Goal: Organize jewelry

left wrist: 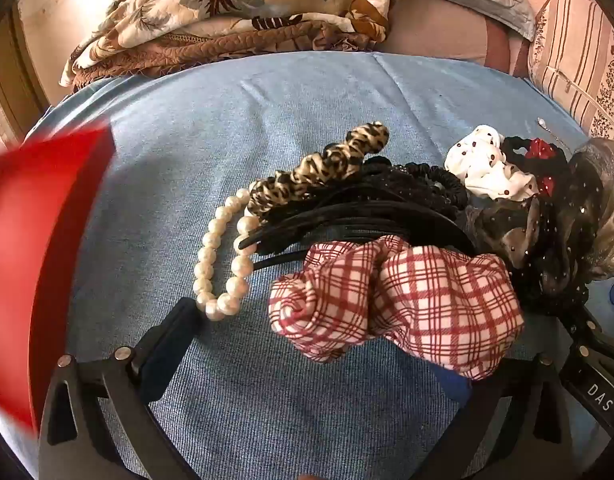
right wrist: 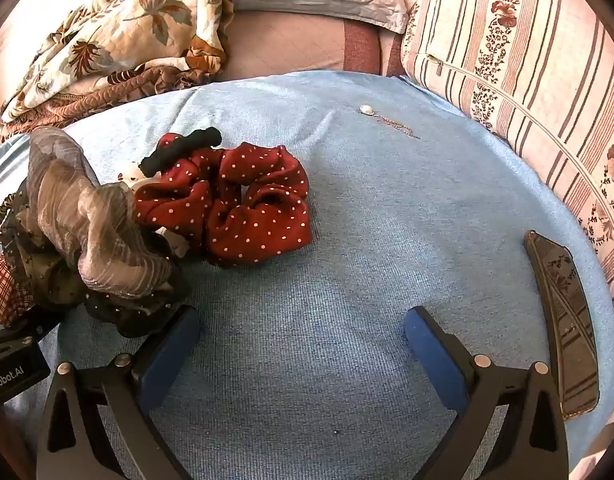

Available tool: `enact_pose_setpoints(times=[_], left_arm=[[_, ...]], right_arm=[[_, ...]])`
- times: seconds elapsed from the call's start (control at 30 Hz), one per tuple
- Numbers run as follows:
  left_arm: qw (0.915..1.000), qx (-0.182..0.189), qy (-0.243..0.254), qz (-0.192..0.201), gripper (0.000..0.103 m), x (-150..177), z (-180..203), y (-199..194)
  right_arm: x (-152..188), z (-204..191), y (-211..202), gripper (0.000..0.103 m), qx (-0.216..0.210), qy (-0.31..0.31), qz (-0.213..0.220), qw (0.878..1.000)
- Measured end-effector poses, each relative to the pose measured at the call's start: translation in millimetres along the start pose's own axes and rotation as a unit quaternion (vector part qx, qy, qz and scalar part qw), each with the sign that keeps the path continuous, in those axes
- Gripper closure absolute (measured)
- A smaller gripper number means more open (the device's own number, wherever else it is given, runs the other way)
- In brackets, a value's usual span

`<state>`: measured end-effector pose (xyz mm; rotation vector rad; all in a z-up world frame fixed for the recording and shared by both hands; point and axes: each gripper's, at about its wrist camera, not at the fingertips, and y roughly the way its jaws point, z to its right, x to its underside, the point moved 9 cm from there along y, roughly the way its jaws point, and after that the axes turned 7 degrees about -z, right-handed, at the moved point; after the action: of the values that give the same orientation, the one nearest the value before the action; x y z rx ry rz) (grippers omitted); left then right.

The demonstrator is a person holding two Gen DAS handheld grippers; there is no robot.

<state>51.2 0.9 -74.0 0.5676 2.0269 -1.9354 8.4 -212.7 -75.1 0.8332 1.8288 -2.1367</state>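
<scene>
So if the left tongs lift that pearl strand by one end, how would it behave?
The pearl strand would probably hang limp, since it already lies in a loose loop on the blue cloth. Its round, glossy beads look apt to slip in a pinch. Its far end runs under the leopard-print hair tie, so it might snag.

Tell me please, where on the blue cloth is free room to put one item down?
Bare blue cloth lies between the red dotted scrunchie, the thin chain and the phone. Crowded: around the pearl bracelet, headbands and plaid scrunchie.
</scene>
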Motion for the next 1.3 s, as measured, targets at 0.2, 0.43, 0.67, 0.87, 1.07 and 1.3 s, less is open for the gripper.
enact_pose_setpoints(times=[0.2,0.43,0.67,0.87,1.07,1.3], left_arm=[[1.0,0.004,-0.002,0.001,0.0,-0.2,0.1,0.1],[1.0,0.004,-0.003,0.001,0.0,-1.9,-0.3,0.1],[1.0,0.003,-0.002,0.001,0.0,-4.1,3.6,1.2],[1.0,0.007,-0.004,0.001,0.0,0.3,-1.2,-1.0],[1.0,0.007,-0.004,0.002,0.0,0.7,-2.0,-0.7],[0.9998,0.014,0.014,-0.009,0.0,1.8,0.7,-1.3]], right_arm=[[-0.3,0.7,-0.7,0.0,0.001,-0.001,0.004,1.0],[0.3,1.6,-1.2,0.0,0.0,0.0,0.004,1.0],[0.0,2.7,0.6,0.0,-0.001,0.0,0.004,1.0],[-0.5,0.6,-1.1,0.0,-0.001,0.0,0.004,1.0],[-0.7,-0.1,-1.4,0.0,-0.001,-0.001,0.005,1.0],[-1.2,-0.4,-2.3,0.0,0.0,-0.003,0.003,1.0]])
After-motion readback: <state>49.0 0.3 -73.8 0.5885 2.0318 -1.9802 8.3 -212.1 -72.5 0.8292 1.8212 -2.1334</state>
